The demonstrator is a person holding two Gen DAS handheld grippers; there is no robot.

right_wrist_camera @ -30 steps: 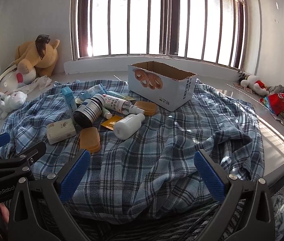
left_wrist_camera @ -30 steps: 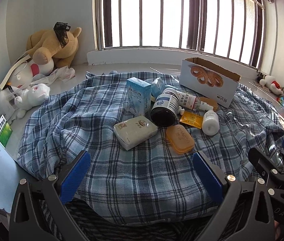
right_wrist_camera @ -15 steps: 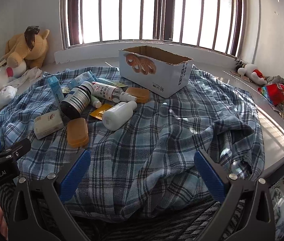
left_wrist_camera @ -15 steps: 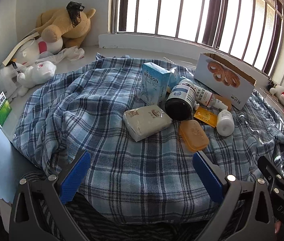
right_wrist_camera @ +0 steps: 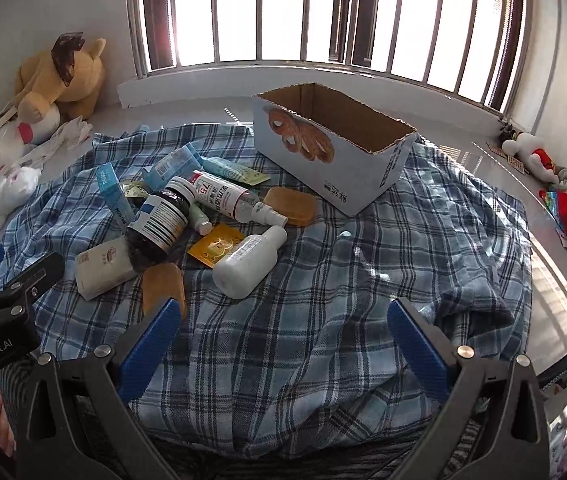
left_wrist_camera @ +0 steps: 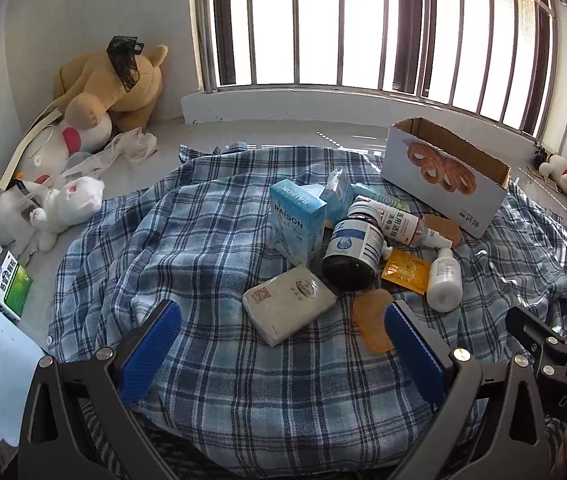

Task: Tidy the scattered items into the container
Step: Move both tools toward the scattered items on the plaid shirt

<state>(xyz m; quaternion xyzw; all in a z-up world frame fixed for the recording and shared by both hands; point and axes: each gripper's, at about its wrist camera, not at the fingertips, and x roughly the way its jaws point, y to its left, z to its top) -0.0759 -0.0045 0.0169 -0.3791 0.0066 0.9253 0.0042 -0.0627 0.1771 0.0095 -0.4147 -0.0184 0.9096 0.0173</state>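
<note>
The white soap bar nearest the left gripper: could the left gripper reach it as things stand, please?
Probably yes. The left gripper is open, with the white soap bar lying flat on the plaid cloth just ahead between its fingers, and nothing covers it.

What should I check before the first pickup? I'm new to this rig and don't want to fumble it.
1. Left gripper open and empty: ok.
2. Right gripper open and empty: ok.
3. Cardboard box upright, top open: ok.
4. Box interior free: cannot tell, the floor is partly hidden.
5. White soap packet, nearest the left gripper, lies free of other items: ok.
6. White bottle is lying down, so it may roll: not ok.
</note>
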